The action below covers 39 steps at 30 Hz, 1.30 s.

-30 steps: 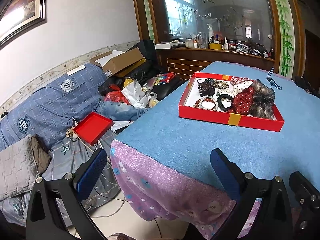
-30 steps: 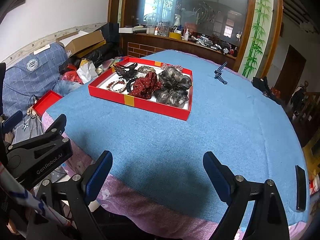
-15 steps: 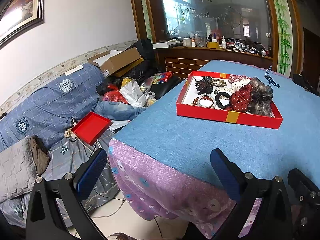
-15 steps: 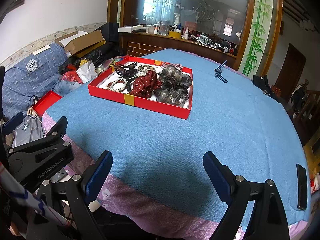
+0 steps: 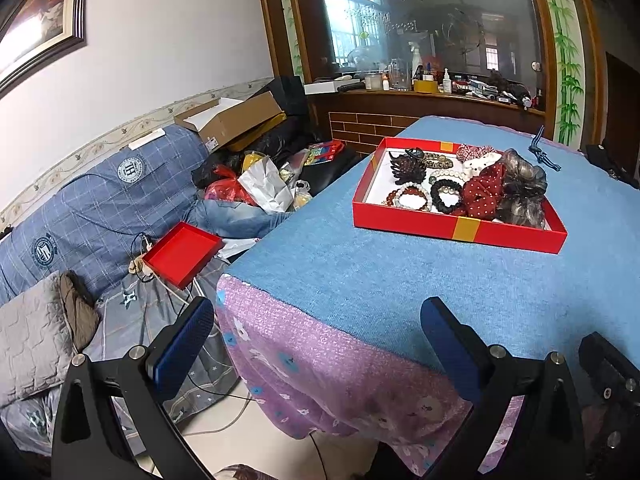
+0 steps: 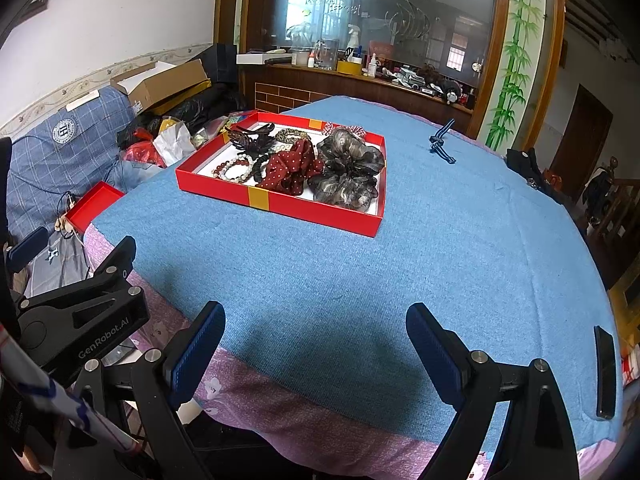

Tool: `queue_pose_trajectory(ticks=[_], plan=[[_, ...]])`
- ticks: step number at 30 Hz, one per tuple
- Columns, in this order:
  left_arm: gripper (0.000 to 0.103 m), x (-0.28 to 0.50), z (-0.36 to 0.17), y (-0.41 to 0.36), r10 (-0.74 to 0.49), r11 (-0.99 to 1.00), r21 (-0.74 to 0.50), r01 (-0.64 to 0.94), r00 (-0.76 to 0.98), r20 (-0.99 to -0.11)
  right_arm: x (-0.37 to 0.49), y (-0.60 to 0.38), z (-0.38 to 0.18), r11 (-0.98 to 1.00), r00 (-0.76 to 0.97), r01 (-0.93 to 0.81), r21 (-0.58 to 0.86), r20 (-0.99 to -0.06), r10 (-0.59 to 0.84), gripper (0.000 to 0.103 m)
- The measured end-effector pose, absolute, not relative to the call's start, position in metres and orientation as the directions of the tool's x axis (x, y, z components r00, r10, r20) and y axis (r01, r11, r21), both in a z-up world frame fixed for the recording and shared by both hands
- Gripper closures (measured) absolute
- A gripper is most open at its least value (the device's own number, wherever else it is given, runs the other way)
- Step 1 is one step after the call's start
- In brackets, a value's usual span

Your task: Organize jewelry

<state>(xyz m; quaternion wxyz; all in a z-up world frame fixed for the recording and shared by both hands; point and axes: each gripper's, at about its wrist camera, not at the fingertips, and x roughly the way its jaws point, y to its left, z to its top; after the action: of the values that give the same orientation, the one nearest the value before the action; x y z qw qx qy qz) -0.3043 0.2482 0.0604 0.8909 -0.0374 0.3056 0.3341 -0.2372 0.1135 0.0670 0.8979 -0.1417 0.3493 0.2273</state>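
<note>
Red tray (image 5: pixel 416 225) (image 6: pixel 308 210), shallow, with a yellow band on its near wall, standing on the desk (image 5: pixel 400 280) (image 6: pixel 360 264), which is covered by a blue cloth over a purple floral one. Contents of the tray: dark claw hair clip (image 5: pixel 408 164) (image 6: pixel 250 139) at the far left corner; white bead bracelet (image 5: pixel 412 197) (image 6: pixel 235 168) with a reddish-brown bead bracelet just beside it near the left front; black bead bracelet (image 5: pixel 447 195) to the right of those; red polka-dot scrunchie (image 5: pixel 482 196) (image 6: pixel 294 168) at the middle, touching the grey-brown scrunchie (image 5: pixel 522 190) (image 6: pixel 348 172), which fills the tray's right side. Further small pieces lie along the tray's far wall, too small to tell. Outside the tray, beyond its far right corner and well apart from it, a dark blue striped hair tie (image 5: pixel 541 152) (image 6: pixel 440 142) lies on the blue cloth. Left of the tray, off the desk, a second red tray (image 5: pixel 182 254) (image 6: pixel 93 207) rests on a blue plaid sofa (image 5: pixel 100 196) among clutter, with a cardboard box (image 5: pixel 236 118) (image 6: pixel 164 82) behind. Left tongs (image 5: pixel 316 340): blue-padded, spread wide, holding nothing, at the near left corner of the desk, well short of the tray. Right tongs (image 6: pixel 314 344): likewise spread wide and empty, above the desk's near edge, in front of the tray.
</note>
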Motion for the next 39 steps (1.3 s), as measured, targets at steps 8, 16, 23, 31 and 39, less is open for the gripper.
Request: queue_pose_trajectory(ticks=[8,16,23,31,39], plan=[[0.0,-0.305,0.058,0.2489,0.572,0.773,0.136,-0.62,0.589,-0.57,-0.2367,0.1137,0.067,0.857,0.654,-0.507,-0.096,-0.691,0.309,0.009],[0.0,-0.305,0.0582,0.2495,0.572,0.774,0.136,-0.619,0.589,-0.571,-0.2366,0.1134,0.0671,0.857,0.653,-0.507,-0.096,-0.691,0.309,0.009],[0.0,-0.3056,0.0576,0.2511,0.573,0.773,0.137,-0.62,0.588,-0.571,-0.2373,0.1136,0.0669,0.857,0.653,-0.506,-0.096,-0.692,0.309,0.009],[0.0,-0.3072,0.0568,0.2525,0.574,0.771,0.136,-0.622,0.587,-0.571,-0.237,0.1133,0.0669,0.857,0.652,-0.506,-0.094,-0.693,0.309,0.009],[0.0,-0.3113,0.055,0.255,0.575,0.769,0.138,-0.624,0.583,-0.573,-0.2371,0.1139,0.0661,0.858,0.652,-0.505,-0.093,-0.693,0.309,0.009]])
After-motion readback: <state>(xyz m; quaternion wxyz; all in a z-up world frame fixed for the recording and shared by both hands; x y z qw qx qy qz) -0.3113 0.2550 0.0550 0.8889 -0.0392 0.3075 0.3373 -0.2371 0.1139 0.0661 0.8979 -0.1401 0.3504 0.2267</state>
